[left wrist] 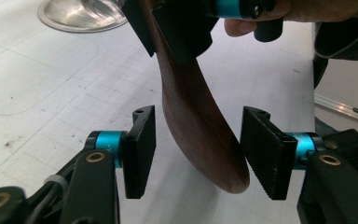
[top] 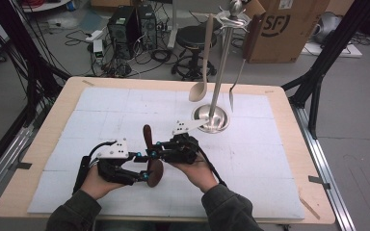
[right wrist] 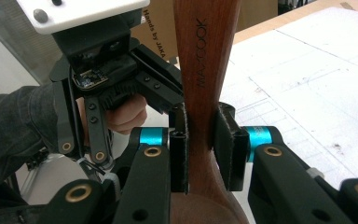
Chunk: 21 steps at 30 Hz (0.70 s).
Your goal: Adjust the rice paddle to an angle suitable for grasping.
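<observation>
The right hand-held gripper [right wrist: 200, 149] is clamped on the dark wooden spatula's [right wrist: 205, 70] neck above the desk [top: 270, 159], near the utensil stand [top: 212, 118]; the left hand-held gripper's [left wrist: 198, 154] parted jaws flank its blade untouching, so it could pivot or slip.

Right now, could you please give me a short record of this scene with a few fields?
held thing: dark wooden spoon, bowl end down
right gripper: shut on the spoon's handle
left gripper: fingers open, one on each side of the spoon's bowl, not pressing
stand: at the far side of the table, a pale spoon and a metal tool hanging from it
</observation>
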### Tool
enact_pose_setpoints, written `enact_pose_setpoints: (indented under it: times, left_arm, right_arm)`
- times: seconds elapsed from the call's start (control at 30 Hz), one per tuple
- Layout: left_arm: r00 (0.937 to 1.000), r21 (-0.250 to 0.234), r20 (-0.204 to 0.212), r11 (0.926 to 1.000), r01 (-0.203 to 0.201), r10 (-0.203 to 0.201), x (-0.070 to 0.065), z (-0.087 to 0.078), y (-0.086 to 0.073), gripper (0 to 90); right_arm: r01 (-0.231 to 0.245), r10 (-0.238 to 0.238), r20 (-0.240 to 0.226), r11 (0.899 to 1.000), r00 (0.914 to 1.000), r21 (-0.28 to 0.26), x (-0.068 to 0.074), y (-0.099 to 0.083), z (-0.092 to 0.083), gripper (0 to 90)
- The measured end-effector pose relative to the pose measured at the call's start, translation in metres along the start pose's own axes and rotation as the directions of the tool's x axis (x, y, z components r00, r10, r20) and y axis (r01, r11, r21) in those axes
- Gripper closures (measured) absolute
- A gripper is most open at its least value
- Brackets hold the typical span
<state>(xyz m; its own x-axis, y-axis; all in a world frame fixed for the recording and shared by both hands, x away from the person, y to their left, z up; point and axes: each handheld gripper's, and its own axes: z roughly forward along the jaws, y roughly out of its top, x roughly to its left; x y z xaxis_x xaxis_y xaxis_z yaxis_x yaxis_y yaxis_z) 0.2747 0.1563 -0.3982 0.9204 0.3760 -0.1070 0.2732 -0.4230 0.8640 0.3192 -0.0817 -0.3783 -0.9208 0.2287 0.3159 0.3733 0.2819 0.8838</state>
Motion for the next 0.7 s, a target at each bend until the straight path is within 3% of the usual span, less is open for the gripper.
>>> enact_pose_setpoints:
  times: [0.47,0.7]
  left_arm:
    - [0.9999,0.013,0.010,0.9999,-0.010,0.010,0.002,-0.002,-0.001,65.7]
    - [0.9998,0.014,0.006,0.9997,-0.020,0.020,0.002,-0.002,-0.002,77.0]
  right_arm:
    - [0.036,-0.036,0.036,0.999,0.9987,-0.004,0.006,-0.004,-0.003,76.6]
    - [0.081,-0.081,0.011,0.997,0.9966,0.008,0.008,-0.005,-0.011,75.3]
